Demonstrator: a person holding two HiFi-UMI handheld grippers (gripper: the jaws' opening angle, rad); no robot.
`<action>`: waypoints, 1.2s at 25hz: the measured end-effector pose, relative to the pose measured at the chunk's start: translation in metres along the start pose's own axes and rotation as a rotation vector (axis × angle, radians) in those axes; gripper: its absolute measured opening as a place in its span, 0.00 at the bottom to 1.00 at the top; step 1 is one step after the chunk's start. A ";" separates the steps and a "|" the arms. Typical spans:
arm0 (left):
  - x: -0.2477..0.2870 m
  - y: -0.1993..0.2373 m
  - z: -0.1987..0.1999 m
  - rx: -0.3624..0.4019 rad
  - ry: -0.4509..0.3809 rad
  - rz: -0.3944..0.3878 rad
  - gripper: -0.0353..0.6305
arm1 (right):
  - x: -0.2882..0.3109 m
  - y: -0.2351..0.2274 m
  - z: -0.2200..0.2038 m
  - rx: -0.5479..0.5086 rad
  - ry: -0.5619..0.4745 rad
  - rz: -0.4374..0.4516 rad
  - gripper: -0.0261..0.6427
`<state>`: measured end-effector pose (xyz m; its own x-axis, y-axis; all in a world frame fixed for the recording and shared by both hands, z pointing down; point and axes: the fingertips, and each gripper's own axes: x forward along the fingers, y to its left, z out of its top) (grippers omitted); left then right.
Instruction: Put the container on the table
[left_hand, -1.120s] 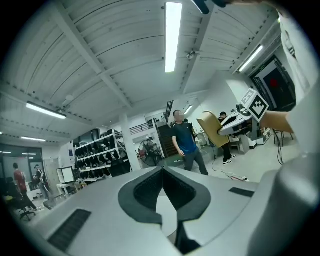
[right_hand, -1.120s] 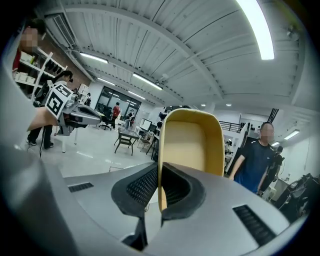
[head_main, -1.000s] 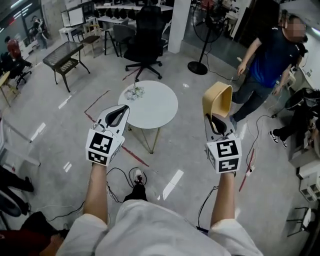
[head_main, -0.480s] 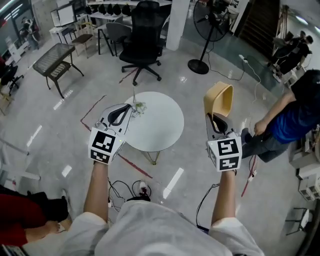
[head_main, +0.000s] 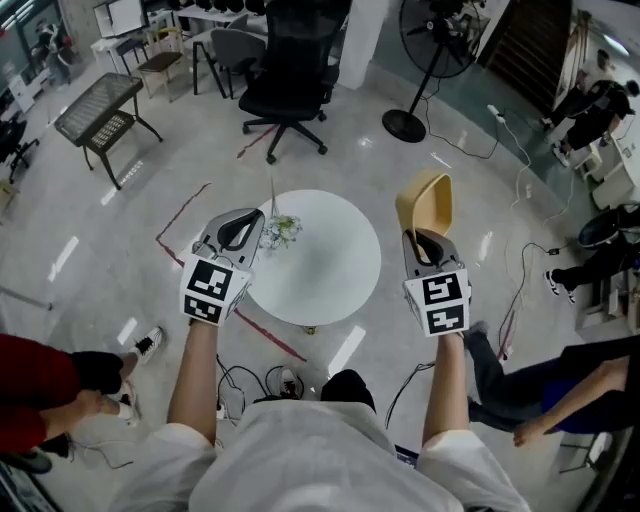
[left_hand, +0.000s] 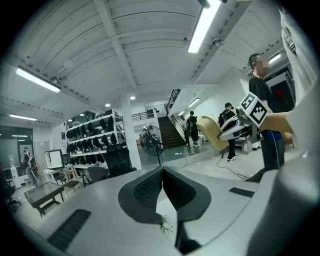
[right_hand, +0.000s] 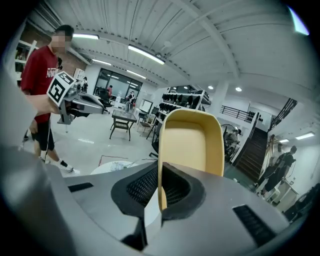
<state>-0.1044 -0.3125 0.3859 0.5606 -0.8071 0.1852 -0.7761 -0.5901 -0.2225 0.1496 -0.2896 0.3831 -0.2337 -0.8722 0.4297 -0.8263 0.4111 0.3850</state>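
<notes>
A tan-yellow plastic container (head_main: 424, 204) hangs upright in the air to the right of the round white table (head_main: 330, 268). My right gripper (head_main: 420, 240) is shut on its rim; in the right gripper view the thin wall of the container (right_hand: 192, 140) stands clamped between the dark pads. My left gripper (head_main: 240, 222) hovers over the table's left edge, its jaws shut with nothing between them (left_hand: 162, 181). A small bunch of pale flowers (head_main: 281, 230) lies on the table beside it. In the left gripper view the container (left_hand: 212, 134) shows off to the right.
A black office chair (head_main: 287, 85) and a standing fan (head_main: 405, 122) stand beyond the table. A black mesh side table (head_main: 95, 110) is at far left. Cables (head_main: 245, 378) trail on the floor near my feet. One person (head_main: 45, 385) stands at lower left, another (head_main: 560, 392) at lower right.
Both grippers moved forward together, carrying the container toward the table, which now lies between them. The person in blue went from upper right to lower right; a person in red appeared at left.
</notes>
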 end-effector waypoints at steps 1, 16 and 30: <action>0.006 0.004 -0.007 -0.009 0.011 0.005 0.08 | 0.015 0.002 -0.003 -0.005 0.013 0.018 0.08; 0.133 0.055 -0.123 -0.162 0.228 0.149 0.08 | 0.293 0.016 -0.103 -0.190 0.232 0.360 0.08; 0.175 0.073 -0.198 -0.263 0.395 0.260 0.08 | 0.440 0.088 -0.234 -0.520 0.494 0.636 0.08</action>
<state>-0.1205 -0.4935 0.5918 0.2285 -0.8276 0.5127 -0.9494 -0.3059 -0.0707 0.0940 -0.5749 0.7968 -0.2195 -0.2839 0.9334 -0.2606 0.9390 0.2243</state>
